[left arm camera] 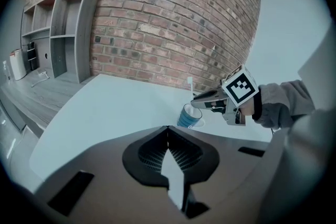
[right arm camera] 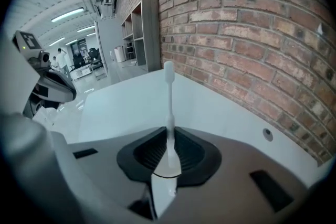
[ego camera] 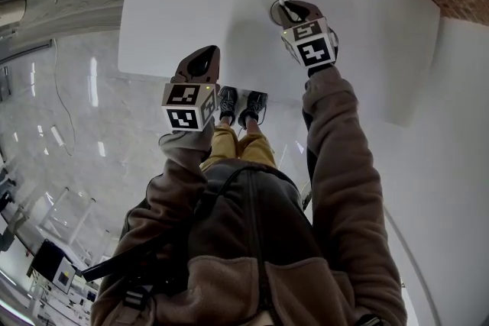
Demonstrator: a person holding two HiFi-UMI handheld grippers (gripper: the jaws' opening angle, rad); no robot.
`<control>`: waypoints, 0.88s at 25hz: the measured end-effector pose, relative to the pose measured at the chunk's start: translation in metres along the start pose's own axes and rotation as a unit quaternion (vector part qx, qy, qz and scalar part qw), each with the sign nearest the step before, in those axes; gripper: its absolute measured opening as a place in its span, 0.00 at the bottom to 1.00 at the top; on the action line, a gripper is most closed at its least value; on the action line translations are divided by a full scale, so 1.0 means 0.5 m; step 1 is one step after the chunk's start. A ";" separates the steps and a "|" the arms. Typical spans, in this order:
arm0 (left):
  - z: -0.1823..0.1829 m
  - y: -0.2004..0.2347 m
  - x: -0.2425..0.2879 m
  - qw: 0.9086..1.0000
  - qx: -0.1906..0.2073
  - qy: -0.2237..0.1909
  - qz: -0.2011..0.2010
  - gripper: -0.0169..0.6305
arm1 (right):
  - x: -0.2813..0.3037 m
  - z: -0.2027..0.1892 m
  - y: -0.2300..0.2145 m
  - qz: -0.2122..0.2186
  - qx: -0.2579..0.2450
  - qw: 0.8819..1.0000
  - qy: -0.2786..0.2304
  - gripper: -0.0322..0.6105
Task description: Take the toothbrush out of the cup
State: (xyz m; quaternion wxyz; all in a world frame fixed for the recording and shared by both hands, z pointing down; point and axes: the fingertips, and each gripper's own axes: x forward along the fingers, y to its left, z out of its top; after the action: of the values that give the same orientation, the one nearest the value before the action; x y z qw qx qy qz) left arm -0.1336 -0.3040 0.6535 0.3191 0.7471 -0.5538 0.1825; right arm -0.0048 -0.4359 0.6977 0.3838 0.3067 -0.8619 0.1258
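Now | right gripper [right arm camera: 168, 132] fingers clamped on toothbrush [right arm camera: 168, 93], over cup [left arm camera: 189, 116] | left gripper [left arm camera: 168, 132] fingers together, empty | lifting out not done yet

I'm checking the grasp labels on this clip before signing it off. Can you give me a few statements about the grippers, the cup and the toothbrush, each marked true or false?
1. The right gripper is shut on the toothbrush. True.
2. The left gripper holds the cup. False: its jaws are together on nothing, well apart from the cup.
3. The cup is red. False: it is blue.
4. The cup stands upright on the white table. True.
5. The toothbrush lies flat on the table. False: it stands upright in the right gripper, right above the cup.
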 end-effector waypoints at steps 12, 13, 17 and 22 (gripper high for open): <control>0.166 -0.100 -0.076 0.994 0.035 -0.092 -0.042 0.03 | -0.302 0.150 -0.008 -0.101 0.074 0.977 -0.174 0.13; 0.188 -0.109 -0.084 0.993 0.042 -0.104 -0.045 0.03 | -0.326 0.164 -0.010 -0.108 0.077 0.974 -0.186 0.13; 0.253 -0.141 -0.130 0.987 0.059 -0.139 -0.052 0.03 | -0.418 0.204 -0.003 -0.134 0.088 0.963 -0.218 0.13; 0.310 -0.183 -0.187 0.981 0.079 -0.171 -0.055 0.03 | -0.534 0.235 0.015 -0.162 0.104 0.947 -0.258 0.13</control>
State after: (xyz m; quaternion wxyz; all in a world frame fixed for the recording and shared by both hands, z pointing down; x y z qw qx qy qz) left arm -0.0896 -0.3259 0.4567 0.1690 0.8197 -0.5418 0.0775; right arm 0.0598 -0.3676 0.4216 0.1297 0.5022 -0.8523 0.0679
